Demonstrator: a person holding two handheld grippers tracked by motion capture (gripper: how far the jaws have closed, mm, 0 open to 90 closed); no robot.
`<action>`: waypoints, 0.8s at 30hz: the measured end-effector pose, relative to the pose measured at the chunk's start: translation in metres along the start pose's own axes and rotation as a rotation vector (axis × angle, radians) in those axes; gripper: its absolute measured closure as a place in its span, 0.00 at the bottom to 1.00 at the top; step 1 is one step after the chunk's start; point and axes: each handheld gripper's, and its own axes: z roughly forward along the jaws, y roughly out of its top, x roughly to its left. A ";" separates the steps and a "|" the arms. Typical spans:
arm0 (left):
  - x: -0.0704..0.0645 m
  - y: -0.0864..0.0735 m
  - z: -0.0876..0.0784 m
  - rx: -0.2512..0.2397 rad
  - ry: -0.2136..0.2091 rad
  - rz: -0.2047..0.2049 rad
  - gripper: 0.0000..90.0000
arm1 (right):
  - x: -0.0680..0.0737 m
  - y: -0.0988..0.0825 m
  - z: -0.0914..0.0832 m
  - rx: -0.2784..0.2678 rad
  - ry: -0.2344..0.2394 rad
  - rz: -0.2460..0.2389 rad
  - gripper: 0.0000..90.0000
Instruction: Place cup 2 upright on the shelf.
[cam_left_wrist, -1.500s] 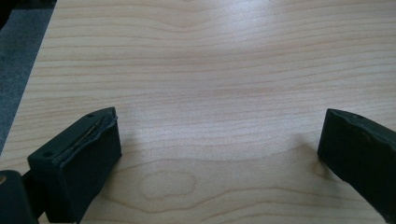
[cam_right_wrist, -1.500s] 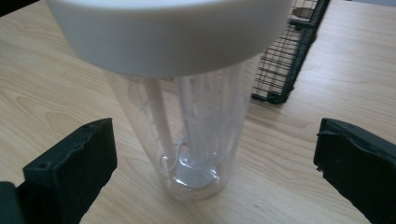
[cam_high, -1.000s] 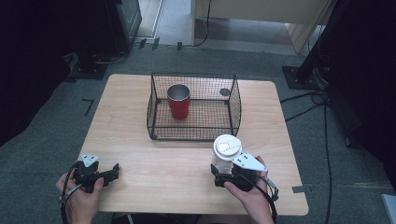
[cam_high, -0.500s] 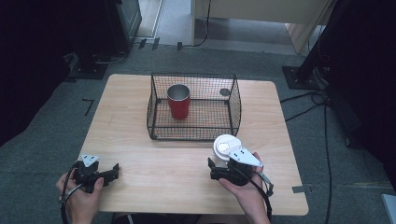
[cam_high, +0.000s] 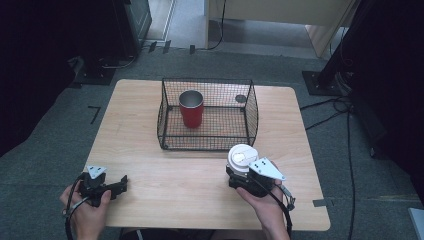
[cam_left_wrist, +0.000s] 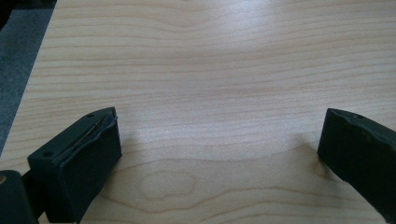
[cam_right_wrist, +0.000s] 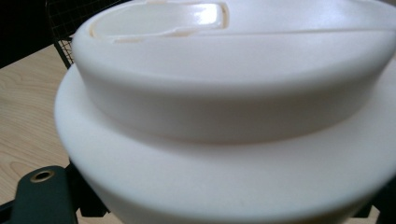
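A white lidded cup (cam_high: 242, 156) stands on the wooden table (cam_high: 175, 185) near its front right. My right gripper (cam_high: 239, 175) has it between the jaws, which have just been closing and now hug its sides. In the right gripper view the cup's lid (cam_right_wrist: 224, 93) looms very close, and a black jaw part shows at each lower corner. My left gripper (cam_high: 120, 184) rests at the front left, open. Bare wood lies between its fingers (cam_left_wrist: 79, 158).
A black wire basket (cam_high: 207, 146) stands at the middle back of the table. Inside it are a red cup (cam_high: 191, 109) with a metal rim and a small dark round thing (cam_high: 240, 98). Grey floor and cables surround the table.
My right hand has turned slightly around the white cup, which stays where it was. The left gripper has not moved.
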 end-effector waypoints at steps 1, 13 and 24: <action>0.000 0.000 0.000 0.000 0.000 0.000 0.00 | 0.000 0.000 0.000 0.000 0.000 -0.005 0.17; 0.000 0.000 0.000 0.000 0.000 0.000 0.00 | 0.005 0.006 -0.002 -0.001 0.036 -0.036 0.18; 0.000 0.000 0.000 0.000 0.000 0.000 0.00 | 0.007 0.016 -0.007 -0.040 0.051 -0.043 0.18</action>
